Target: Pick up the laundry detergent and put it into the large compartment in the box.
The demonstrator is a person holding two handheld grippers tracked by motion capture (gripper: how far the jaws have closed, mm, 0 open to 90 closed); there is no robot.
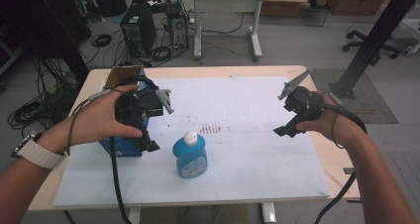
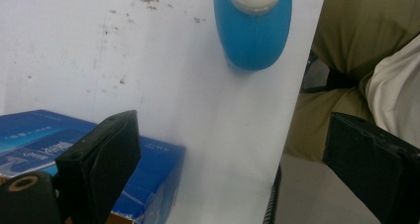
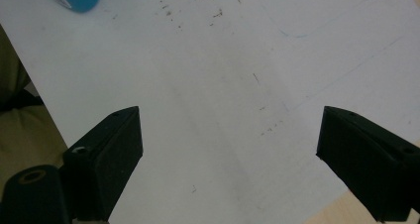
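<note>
With both tongs, left (image 1: 148,145) and right (image 1: 283,131), spread and empty, bring your left tongs squarely around the blue bottle (image 1: 190,155), standing just right of the blue box (image 1: 119,145), below its white cap (image 1: 190,137).

The left forearm enters from the lower left of the high view, a pale watch strap on the wrist. The left hand (image 1: 106,117) wraps the left gripper (image 1: 148,145), which points down and toward the person. In the left gripper view its jaws stand wide apart with nothing between them. The right forearm enters from the lower right. The right hand (image 1: 333,121) holds the right gripper (image 1: 285,131) raised, jaws spread wide and empty.
</note>
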